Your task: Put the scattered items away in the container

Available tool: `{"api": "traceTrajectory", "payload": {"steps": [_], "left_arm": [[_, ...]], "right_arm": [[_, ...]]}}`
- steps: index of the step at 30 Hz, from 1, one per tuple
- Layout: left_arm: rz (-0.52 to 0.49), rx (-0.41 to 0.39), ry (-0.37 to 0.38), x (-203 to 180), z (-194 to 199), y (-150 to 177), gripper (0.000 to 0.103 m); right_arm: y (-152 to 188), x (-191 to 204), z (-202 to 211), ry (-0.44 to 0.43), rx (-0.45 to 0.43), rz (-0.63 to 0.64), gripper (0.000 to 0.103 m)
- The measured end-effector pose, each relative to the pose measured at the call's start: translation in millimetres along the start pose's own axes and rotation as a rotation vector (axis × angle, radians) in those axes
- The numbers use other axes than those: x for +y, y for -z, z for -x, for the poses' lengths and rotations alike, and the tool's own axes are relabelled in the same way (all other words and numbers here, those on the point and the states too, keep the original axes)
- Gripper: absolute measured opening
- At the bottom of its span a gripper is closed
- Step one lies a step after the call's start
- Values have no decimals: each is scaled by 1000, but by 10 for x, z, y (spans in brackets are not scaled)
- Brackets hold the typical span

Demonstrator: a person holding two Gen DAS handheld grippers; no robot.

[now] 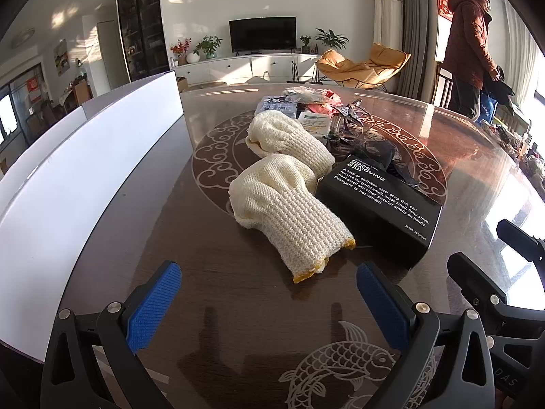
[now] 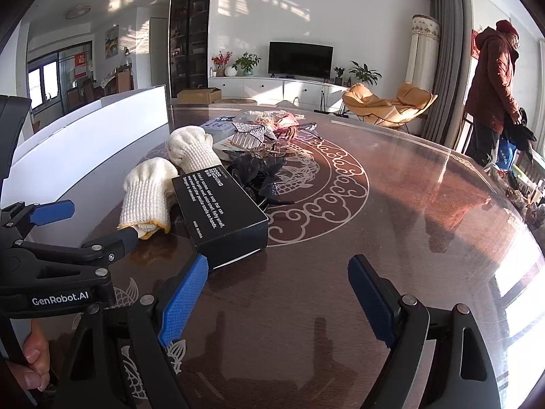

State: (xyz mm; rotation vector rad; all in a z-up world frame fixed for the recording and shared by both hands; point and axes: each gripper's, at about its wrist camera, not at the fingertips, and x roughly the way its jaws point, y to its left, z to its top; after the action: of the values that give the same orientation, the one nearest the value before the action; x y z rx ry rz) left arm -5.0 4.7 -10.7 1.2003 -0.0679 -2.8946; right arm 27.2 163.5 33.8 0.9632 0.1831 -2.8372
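Container (image 1: 78,184) cropped; far clutter (image 1: 327,109) perhaps packets

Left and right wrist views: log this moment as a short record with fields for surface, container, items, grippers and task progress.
surface: dark patterned table
container: white box at the table's left edge; its inside is hidden
items: two cream knit gloves, black soap box touching the near glove, black fabric piece, small packets farther back
left gripper: open, empty, above the table short of the near glove
right gripper: open, empty, short of the soap box
progress: no item picked up; all visible items lie on the table
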Motion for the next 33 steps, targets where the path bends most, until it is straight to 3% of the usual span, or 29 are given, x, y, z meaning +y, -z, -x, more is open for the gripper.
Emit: {"api": "traceTrajectory", "payload": {"steps": [33], "left_arm": [[-4, 3, 4, 0, -25, -12, 103]], "right_arm": [[8, 28, -6, -13, 3, 6, 85]]}}
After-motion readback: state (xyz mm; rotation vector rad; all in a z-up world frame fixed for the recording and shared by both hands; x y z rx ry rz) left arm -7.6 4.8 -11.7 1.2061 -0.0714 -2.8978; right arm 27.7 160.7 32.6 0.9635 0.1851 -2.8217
